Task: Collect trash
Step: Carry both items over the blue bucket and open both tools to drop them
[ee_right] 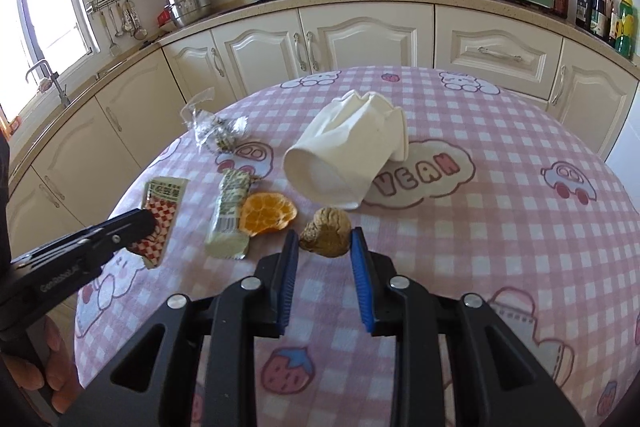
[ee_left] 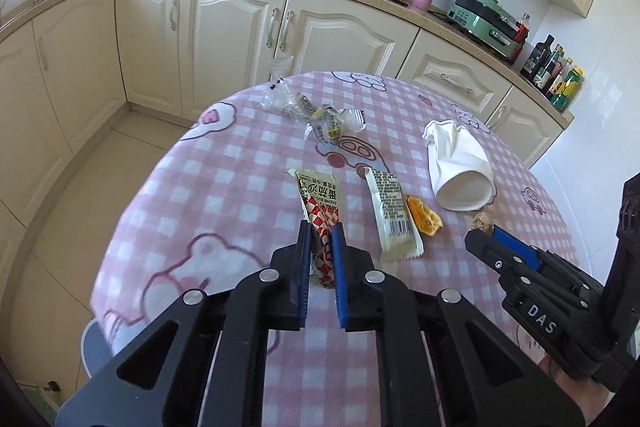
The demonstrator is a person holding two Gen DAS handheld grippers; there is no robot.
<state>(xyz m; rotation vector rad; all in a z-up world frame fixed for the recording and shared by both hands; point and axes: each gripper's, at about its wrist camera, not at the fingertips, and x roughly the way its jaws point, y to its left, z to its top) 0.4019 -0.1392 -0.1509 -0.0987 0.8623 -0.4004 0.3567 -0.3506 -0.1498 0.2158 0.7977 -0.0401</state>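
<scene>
The left tongs (ee_left: pixel 322 231) pinch the near end of a glossy red-checked wrapper (ee_left: pixel 318 195), its long axis pointing away across the desk (ee_left: pixel 224 187). The right tongs (ee_right: pixel 325 241) stand wide around a wrinkled brown walnut (ee_right: pixel 326 233), just beside a curled orange peel (ee_right: pixel 267 214).

A round table (ee_right: pixel 500 227) is covered by a pink checked cloth. On it are seen a crushed paper cup (ee_right: pixel 344 155), orange peel (ee_right: pixel 266 213) at its seven o'clock, a walnut shell (ee_right: pixel 326 235), two snack wrappers (ee_right: pixel 162 211) (ee_right: pixel 230 215), and clear wrappers (ee_right: pixel 216 133) at ten o'clock.
</scene>
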